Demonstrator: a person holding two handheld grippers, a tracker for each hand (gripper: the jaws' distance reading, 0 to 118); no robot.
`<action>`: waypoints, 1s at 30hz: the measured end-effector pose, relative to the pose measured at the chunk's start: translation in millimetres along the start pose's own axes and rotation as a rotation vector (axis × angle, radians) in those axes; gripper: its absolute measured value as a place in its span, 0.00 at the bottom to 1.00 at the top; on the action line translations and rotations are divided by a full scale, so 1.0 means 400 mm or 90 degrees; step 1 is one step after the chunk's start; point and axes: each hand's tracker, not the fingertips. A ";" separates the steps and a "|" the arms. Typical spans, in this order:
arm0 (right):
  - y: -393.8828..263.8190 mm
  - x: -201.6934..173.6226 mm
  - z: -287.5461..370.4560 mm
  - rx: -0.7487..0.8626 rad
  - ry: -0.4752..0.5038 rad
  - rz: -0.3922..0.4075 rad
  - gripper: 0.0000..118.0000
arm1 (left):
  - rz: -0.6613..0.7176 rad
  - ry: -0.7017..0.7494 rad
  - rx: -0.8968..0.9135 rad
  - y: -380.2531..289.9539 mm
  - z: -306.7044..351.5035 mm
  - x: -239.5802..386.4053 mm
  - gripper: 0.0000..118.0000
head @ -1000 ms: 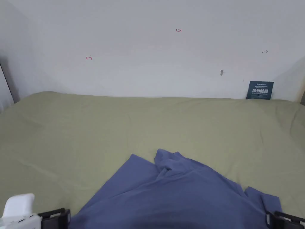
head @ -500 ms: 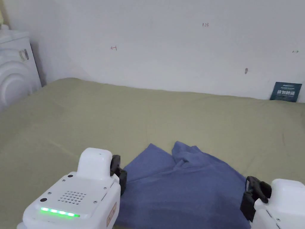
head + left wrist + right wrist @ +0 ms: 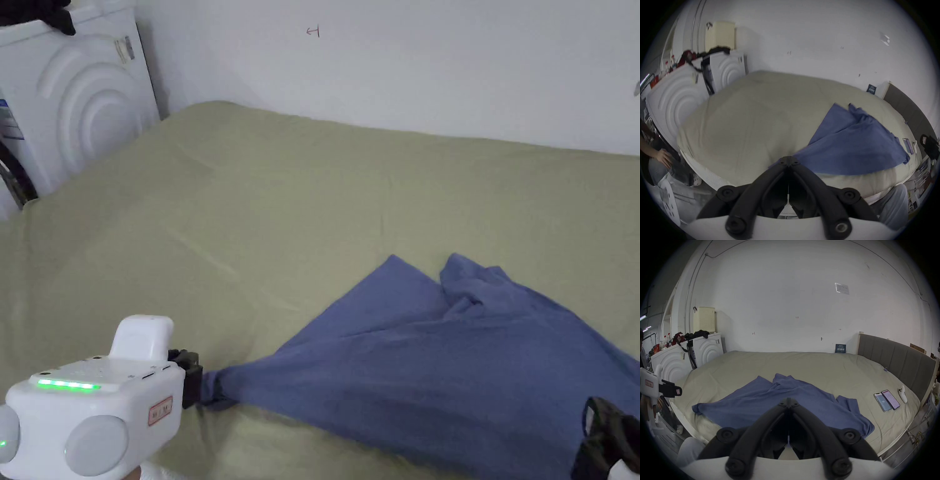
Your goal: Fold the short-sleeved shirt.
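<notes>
- The left gripper (image 3: 199, 389) sits at the near left edge of the bed (image 3: 262, 206); its jaws are pressed together on a bunched corner of the blue short-sleeved shirt (image 3: 437, 369), and the cloth stretches into a point toward it.
- In the left gripper view the jaws meet at their tips with blue fabric running off to the right of them.
- The right gripper (image 3: 788, 400) has its jaws closed tip to tip over the shirt's near edge — I cannot tell whether cloth is caught between them.
- The shirt lies rumpled on the near right part of the bed, with one far corner folded over.
</notes>
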 end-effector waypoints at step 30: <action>0.099 0.284 -0.528 -0.198 -0.027 0.039 0.02 | -0.021 -0.083 -0.152 0.029 -0.231 0.046 0.03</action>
